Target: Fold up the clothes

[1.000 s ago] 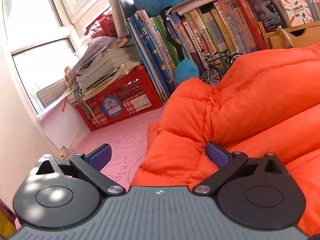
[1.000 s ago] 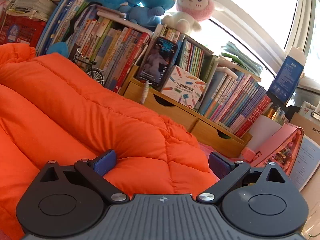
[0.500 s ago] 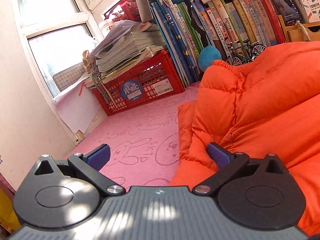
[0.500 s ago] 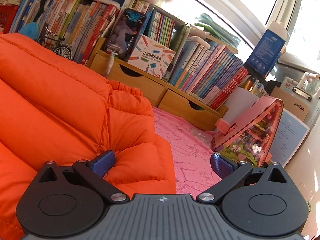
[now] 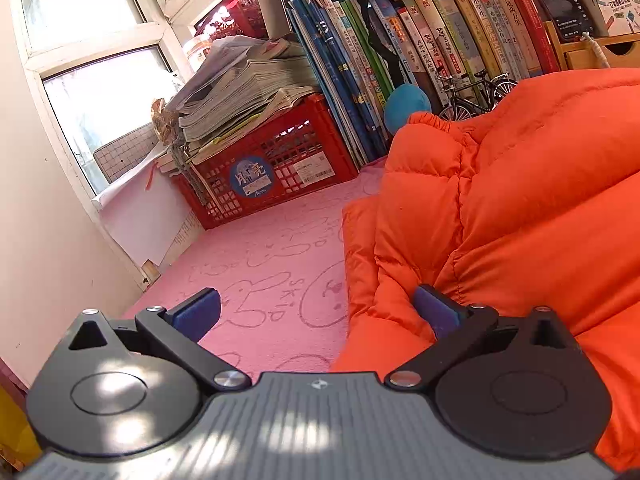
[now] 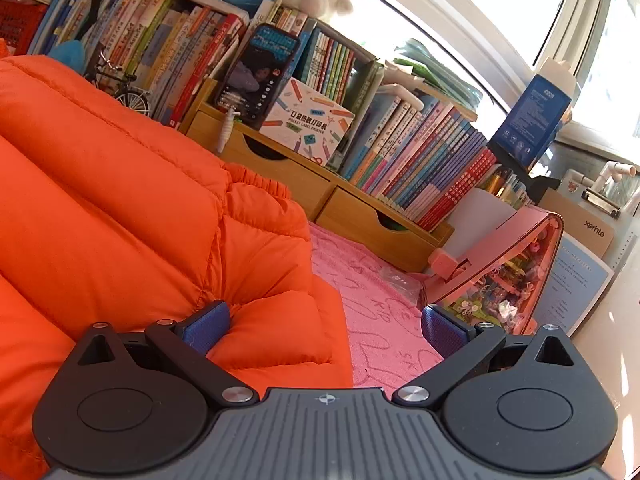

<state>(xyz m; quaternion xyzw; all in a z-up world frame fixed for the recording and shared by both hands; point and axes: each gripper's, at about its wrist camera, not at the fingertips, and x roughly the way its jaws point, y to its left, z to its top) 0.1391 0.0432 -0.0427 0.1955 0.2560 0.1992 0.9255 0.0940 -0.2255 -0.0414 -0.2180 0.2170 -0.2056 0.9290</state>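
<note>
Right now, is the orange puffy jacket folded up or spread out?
Partly folded. The orange puffy jacket lies heaped in thick layers on the pink mat, one sleeve doubled over it.

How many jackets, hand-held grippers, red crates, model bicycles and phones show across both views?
Orange jacket: 1
Hand-held grippers, left and right: 2, both open
Red crate: 1
Model bicycle: 1
Phone: 1
Total: 6

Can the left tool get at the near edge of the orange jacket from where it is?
Probably yes. The left tool is open, the orange jacket edge lies between its fingers, and nothing blocks it.
</note>
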